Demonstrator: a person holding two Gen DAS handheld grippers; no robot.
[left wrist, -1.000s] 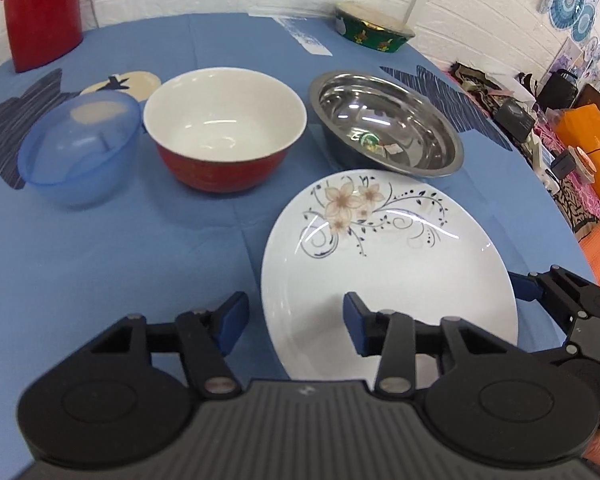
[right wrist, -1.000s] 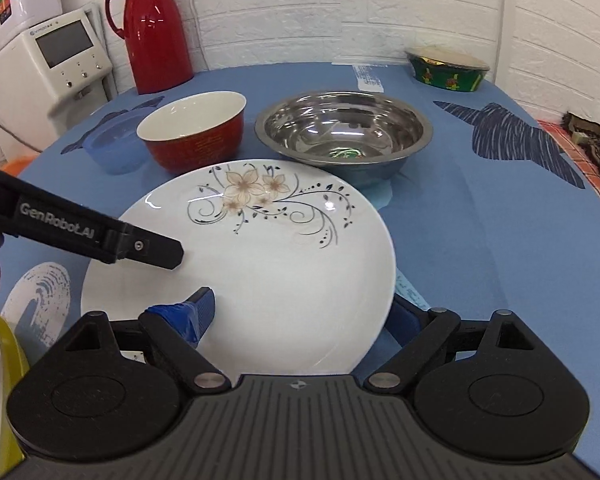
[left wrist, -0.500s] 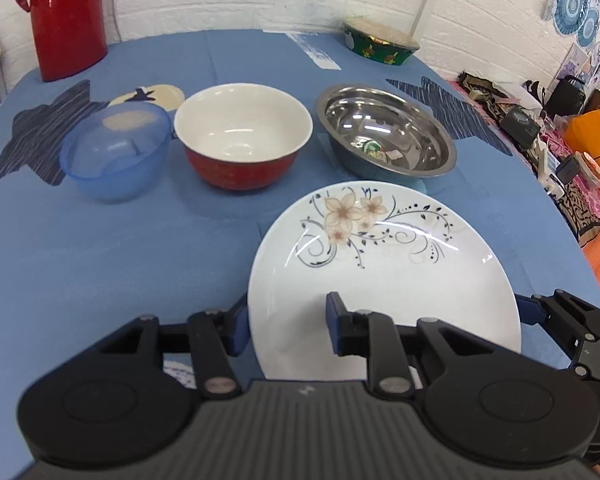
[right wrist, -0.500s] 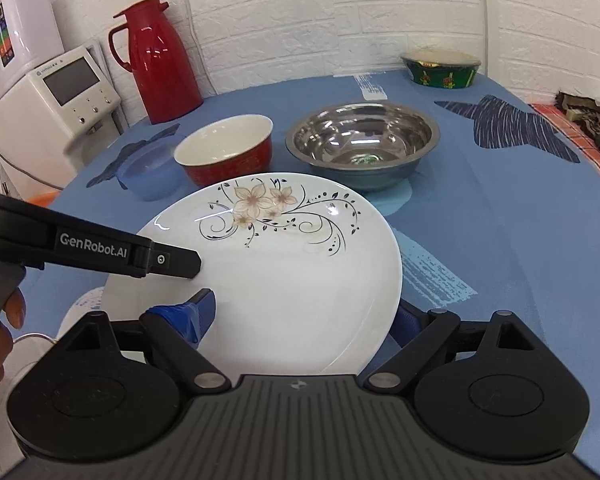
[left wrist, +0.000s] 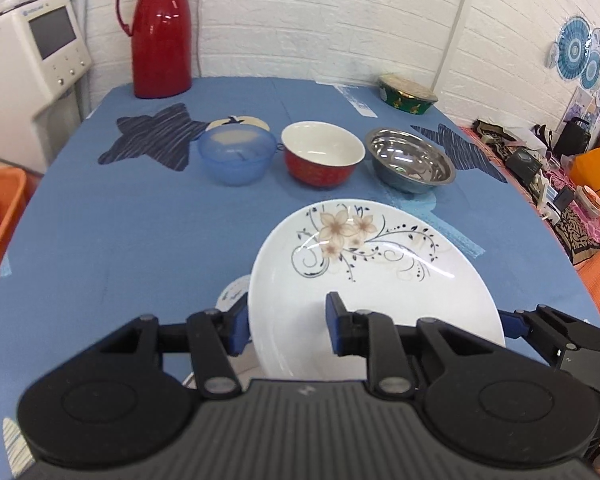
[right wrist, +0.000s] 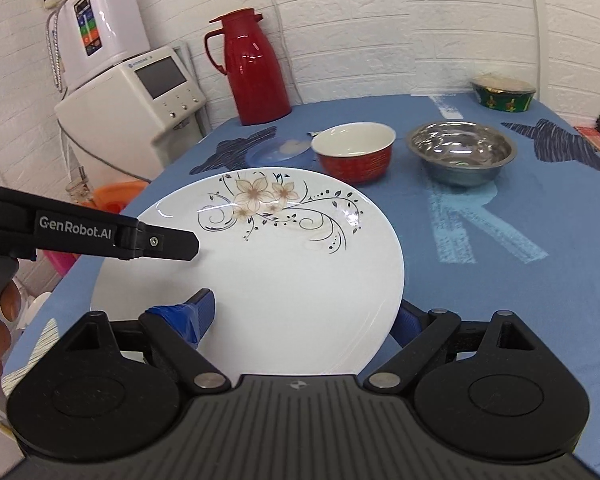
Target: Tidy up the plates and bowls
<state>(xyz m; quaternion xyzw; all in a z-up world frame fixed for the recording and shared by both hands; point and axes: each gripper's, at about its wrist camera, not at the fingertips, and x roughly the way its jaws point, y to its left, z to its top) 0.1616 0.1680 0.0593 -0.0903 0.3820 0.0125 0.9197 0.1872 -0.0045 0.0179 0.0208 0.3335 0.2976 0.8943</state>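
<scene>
Left wrist view: one floral plate [left wrist: 376,280] is clamped at opposite rims by the left gripper [left wrist: 286,320] and right gripper [right wrist: 304,316]; three bowls [left wrist: 322,158] are lined up behind.

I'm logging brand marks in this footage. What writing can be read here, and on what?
"GenRobot.AI": on the side of the left gripper, seen from the right wrist.
Small print on the white dispenser: too small to read.
Coloured panel on the wall unit: unreadable.
</scene>
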